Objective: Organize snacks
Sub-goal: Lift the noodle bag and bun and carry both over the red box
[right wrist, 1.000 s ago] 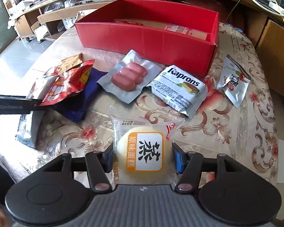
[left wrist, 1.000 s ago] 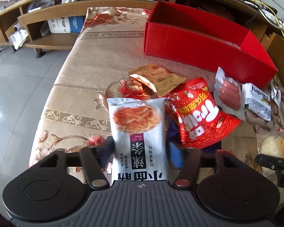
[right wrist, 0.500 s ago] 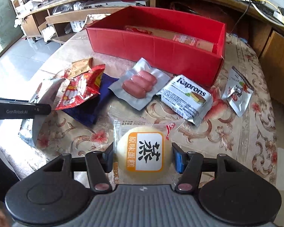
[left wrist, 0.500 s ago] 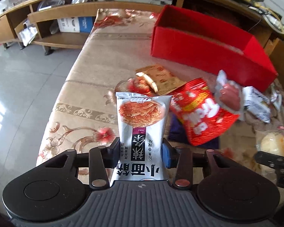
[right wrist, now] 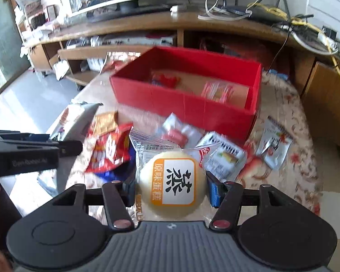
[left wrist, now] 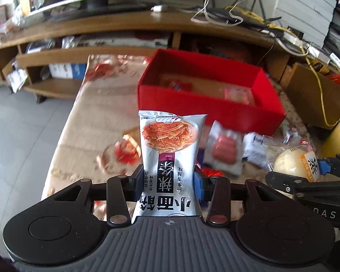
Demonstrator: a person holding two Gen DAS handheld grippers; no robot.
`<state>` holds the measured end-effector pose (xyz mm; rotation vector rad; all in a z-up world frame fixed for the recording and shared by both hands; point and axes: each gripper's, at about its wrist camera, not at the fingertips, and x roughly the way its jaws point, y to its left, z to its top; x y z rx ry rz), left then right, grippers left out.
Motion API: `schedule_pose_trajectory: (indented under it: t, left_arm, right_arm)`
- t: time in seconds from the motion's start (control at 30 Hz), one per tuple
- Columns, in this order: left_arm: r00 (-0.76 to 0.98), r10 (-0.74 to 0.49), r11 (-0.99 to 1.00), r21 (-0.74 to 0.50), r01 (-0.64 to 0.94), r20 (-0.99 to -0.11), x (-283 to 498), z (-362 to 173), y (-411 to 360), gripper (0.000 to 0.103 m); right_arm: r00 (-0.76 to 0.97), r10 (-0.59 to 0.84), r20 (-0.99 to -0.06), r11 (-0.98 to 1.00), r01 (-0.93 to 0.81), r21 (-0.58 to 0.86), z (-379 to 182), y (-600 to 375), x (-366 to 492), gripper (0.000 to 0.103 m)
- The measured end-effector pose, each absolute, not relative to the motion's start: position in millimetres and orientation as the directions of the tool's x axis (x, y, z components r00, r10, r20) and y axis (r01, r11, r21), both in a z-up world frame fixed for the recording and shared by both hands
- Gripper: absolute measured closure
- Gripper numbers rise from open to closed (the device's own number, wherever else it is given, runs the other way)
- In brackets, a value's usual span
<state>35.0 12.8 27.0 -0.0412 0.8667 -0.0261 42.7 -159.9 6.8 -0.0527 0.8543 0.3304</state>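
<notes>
While your left gripper (left wrist: 168, 182) clamps the silver noodle-snack packet (left wrist: 170, 158), marked "HOT", bare cloth lies open at 9 o'clock. The red box (right wrist: 183, 104) stands at 12. Your right gripper (right wrist: 171, 189) clamps the wrapped cake (right wrist: 172, 183), dated "20260504".

A silver foil spicy-strip snack packet (left wrist: 170, 158) stands upright, pinched off the worktop. A round pale steamed cake in clear wrapper (right wrist: 172, 183) is likewise held. The open red cardboard box (right wrist: 183, 102) holds a few packets.

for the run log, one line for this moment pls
left gripper: shut on noodle snack pouch | right gripper: shut on steamed cake | red box: ahead
</notes>
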Motion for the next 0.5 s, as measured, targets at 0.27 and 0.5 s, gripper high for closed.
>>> schedule_pose_trajectory:
  t: [0.27,0.5]
  left_arm:
    - [0.699,-0.064,0.997,-0.070,0.021,-0.712,70.8,52.7,-2.2,0.053]
    - [0.727,-0.108,0.994,-0.091,0.063,-0.679,121.0,55.8,-20.4,0.053]
  right_arm:
    - [0.681,0.276,-0.678,0.952,-0.290,0.097,44.7,-160.0,60.8,0.040]
    - [0.717,0.230,-0.658,0.969,-0.229,0.088,50.9,-165.5,105.4,0.040]
